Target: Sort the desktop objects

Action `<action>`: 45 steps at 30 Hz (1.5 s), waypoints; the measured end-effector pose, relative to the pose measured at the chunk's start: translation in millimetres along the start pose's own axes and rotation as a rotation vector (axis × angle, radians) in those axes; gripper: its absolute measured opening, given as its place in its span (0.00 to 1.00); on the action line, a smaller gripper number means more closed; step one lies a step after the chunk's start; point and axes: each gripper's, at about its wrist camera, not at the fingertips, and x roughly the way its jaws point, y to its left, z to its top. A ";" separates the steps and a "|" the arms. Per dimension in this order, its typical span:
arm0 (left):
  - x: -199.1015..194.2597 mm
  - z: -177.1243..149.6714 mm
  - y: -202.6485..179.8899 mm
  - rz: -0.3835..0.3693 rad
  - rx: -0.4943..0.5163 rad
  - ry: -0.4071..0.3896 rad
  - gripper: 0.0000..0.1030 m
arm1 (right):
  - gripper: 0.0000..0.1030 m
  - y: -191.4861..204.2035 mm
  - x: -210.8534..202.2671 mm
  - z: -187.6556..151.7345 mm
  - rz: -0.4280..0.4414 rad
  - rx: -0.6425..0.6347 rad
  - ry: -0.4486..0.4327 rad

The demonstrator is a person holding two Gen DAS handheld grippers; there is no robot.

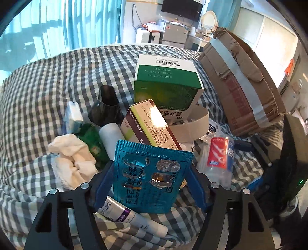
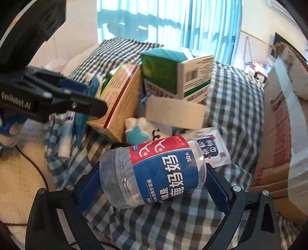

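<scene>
Left claw [image 1: 152, 184]: blue fingers [image 1: 105, 182] clamped on the side edges of a flat teal foil blister pack of capsules [image 1: 152, 173], held upright above the checked bedcover [image 1: 48, 86].
Right claw [image 2: 152, 177]: blue fingers [image 2: 90, 184] closed against both ends of a clear plastic floss-pick jar with red-and-blue label [image 2: 154, 171], held tilted just over the cover.
Landmark: large green-and-white medicine carton [image 1: 169, 84], on top of the heap.
Touching its near side: long maroon-and-lime carton [image 1: 152, 125], tilted.
Left of it: black conical cup [image 1: 107, 103], green bottle [image 1: 92, 140], crumpled white cloth [image 1: 71, 161].
Under its right corner: bent grey cardboard strip [image 1: 192, 125].
Right of it: taped brown cardboard box [image 1: 240, 84], its torn rim facing the pile; bare strip of cover between carton and box.
Nearest the left claw: white tube with purple band [image 1: 130, 219], lying flat beneath the blister pack.
Near the jar: white printed sachet [image 2: 213, 148].
Surface: bed, rumpled grey-white check.
Room: turquoise curtains [image 1: 57, 23] behind, wall screen [image 1: 182, 7] beyond.
</scene>
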 end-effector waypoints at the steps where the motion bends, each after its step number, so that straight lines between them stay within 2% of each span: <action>1: -0.8 1.3 0.2 0.011 -0.004 -0.004 0.71 | 0.95 0.2 -2.3 -0.1 -0.002 0.007 -0.009; 8: -24.3 4.5 5.9 0.061 -0.037 -0.071 0.71 | 0.95 -1.5 -19.7 8.4 -0.035 0.027 -0.078; 12: -36.5 9.1 1.8 0.078 -0.045 -0.121 0.71 | 0.95 2.4 -32.1 14.3 -0.100 0.037 -0.155; 16: -46.6 11.3 -0.2 0.126 -0.056 -0.168 0.71 | 0.95 5.6 -35.4 26.6 -0.101 0.047 -0.189; 20: -59.2 17.6 3.4 0.163 -0.126 -0.225 0.71 | 0.95 1.9 -46.1 31.4 -0.112 0.060 -0.225; 27: -81.3 21.8 -5.6 0.217 -0.141 -0.320 0.71 | 0.94 -4.7 -68.6 56.0 -0.116 0.087 -0.325; 32: -108.7 24.1 -17.7 0.260 -0.140 -0.434 0.71 | 0.94 -8.1 -87.6 71.4 -0.123 0.090 -0.388; 37: -128.6 29.0 -31.5 0.279 -0.130 -0.510 0.71 | 0.94 -15.8 -117.9 92.3 -0.142 0.103 -0.456; 40: -138.4 32.8 -37.2 0.337 -0.162 -0.565 0.71 | 0.94 -25.4 -133.4 97.4 -0.179 0.130 -0.490; 45: -153.4 39.4 -33.1 0.312 -0.196 -0.597 0.71 | 0.94 -38.7 -156.3 100.8 -0.221 0.135 -0.524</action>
